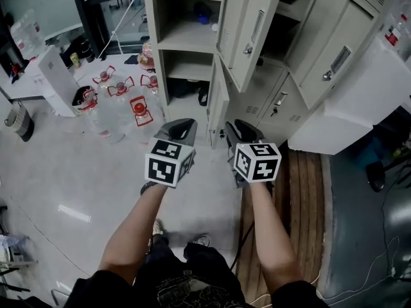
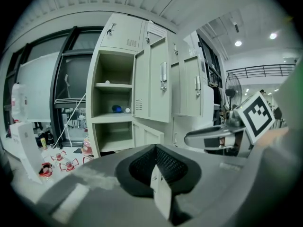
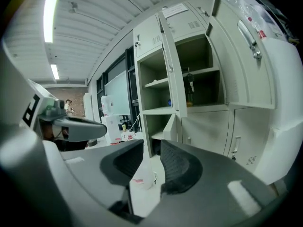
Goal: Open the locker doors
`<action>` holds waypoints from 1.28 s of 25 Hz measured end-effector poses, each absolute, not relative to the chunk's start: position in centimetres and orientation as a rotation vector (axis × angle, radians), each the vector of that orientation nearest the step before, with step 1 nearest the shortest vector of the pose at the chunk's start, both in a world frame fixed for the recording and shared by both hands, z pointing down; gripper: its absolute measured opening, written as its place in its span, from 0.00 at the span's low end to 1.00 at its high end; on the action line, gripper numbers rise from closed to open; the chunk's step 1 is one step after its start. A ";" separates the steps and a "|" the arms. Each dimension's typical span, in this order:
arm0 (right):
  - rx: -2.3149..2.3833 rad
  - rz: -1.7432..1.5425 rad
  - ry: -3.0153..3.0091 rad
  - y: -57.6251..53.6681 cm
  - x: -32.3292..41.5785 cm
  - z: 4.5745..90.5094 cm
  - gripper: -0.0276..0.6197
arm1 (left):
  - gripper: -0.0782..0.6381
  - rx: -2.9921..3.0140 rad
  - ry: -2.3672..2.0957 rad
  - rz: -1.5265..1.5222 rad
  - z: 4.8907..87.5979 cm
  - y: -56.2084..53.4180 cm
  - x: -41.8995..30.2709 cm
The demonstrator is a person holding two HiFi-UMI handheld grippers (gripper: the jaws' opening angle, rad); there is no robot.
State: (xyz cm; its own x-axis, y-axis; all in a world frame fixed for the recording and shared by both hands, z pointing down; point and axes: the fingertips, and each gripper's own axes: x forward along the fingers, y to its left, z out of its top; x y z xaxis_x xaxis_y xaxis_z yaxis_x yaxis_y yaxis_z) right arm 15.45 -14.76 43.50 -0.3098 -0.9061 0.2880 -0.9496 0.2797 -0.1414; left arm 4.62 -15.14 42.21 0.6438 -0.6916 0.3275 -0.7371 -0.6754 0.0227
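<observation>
The grey metal lockers (image 1: 192, 40) stand ahead of me. One tall upper door (image 1: 252, 24) hangs wide open, showing shelves with a small blue thing (image 1: 203, 13). A lower door (image 1: 218, 98) stands ajar. Further right the doors (image 1: 334, 59) with silver handles are closed. My left gripper (image 1: 174, 132) is held in the air short of the lockers, jaws shut on nothing (image 2: 155, 160). My right gripper (image 1: 243, 133) hangs beside it, open with only floor showing between its pads (image 3: 151, 162). Neither touches a door. The ajar lower door (image 3: 171, 126) lies straight beyond the right jaws.
Several clear water bottles with red handles (image 1: 122, 98) stand on the floor left of the lockers, next to a white box (image 1: 56, 79). A white cabinet (image 1: 359, 104) juts out at right. A wooden strip (image 1: 308, 191) runs under my right arm.
</observation>
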 end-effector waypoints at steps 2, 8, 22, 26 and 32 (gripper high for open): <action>1.764 0.422 -2.389 -14.1 15.1 41.7 0.22 | 0.11 2.707 -1.172 0.432 40.9 -15.0 4.1; 1.856 0.402 -2.355 -11.9 14.0 37.9 0.16 | 0.11 2.768 -1.126 0.413 37.2 -14.5 2.8; 2.082 0.253 -2.226 -8.5 10.3 29.5 0.10 | 0.11 2.905 -0.990 0.366 31.3 -14.3 -3.8; 2.131 0.244 -2.188 -7.8 9.0 28.9 0.05 | 0.11 2.922 -0.963 0.364 30.7 -14.8 -5.6; 2.191 0.218 -2.144 -7.2 7.9 28.1 0.05 | 0.11 2.941 -0.921 0.350 29.9 -15.3 -7.0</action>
State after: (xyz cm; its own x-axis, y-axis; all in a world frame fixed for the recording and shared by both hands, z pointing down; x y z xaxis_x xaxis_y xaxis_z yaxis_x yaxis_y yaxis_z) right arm 7.93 -7.19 28.06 0.0177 -0.9887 0.1491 -0.9984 -0.0254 -0.0500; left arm -7.02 -15.33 29.86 0.7983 -0.5583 0.2259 -0.5674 -0.8230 -0.0288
